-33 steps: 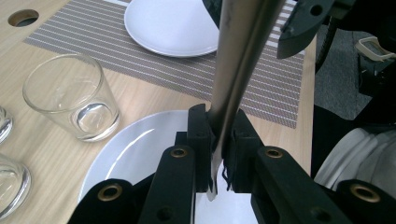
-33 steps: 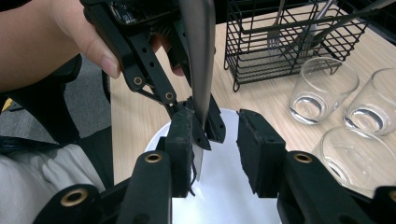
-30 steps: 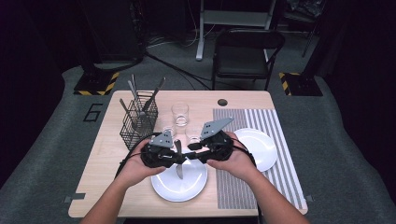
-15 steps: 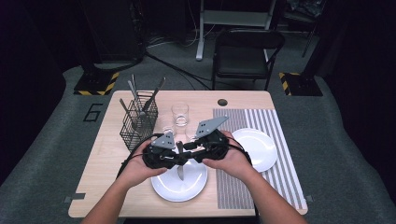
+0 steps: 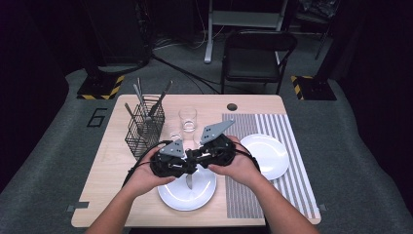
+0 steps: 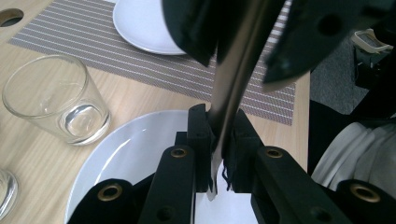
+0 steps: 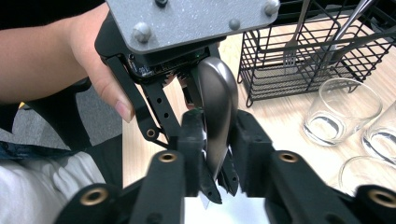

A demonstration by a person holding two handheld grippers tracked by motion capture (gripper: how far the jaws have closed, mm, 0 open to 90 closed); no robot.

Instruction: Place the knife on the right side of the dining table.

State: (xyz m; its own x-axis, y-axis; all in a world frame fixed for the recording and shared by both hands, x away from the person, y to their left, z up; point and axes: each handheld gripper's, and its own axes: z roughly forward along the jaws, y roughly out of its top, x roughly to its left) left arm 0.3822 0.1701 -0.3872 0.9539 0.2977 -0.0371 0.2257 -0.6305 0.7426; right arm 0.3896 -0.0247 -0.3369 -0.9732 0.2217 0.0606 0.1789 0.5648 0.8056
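Knife (image 5: 189, 181) over plate (image 5: 204, 195), beside glasses (image 5: 187, 119)

On a wooden table (image 5: 117, 161), two hands bring the left gripper (image 5: 171, 161) and right gripper (image 5: 214, 148) together over a white plate (image 5: 204, 192). A knife (image 5: 189, 181) hangs between them. Behind stand a wire basket (image 5: 145, 127) of cutlery and a glass (image 5: 187, 119); another plate (image 5: 267, 155) lies on a striped mat (image 5: 285, 127).

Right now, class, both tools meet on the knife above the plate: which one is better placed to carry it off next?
Probably the right tool: its jaws have just been closing on the knife blade. The left tool also clamps it over the plate and could let go.
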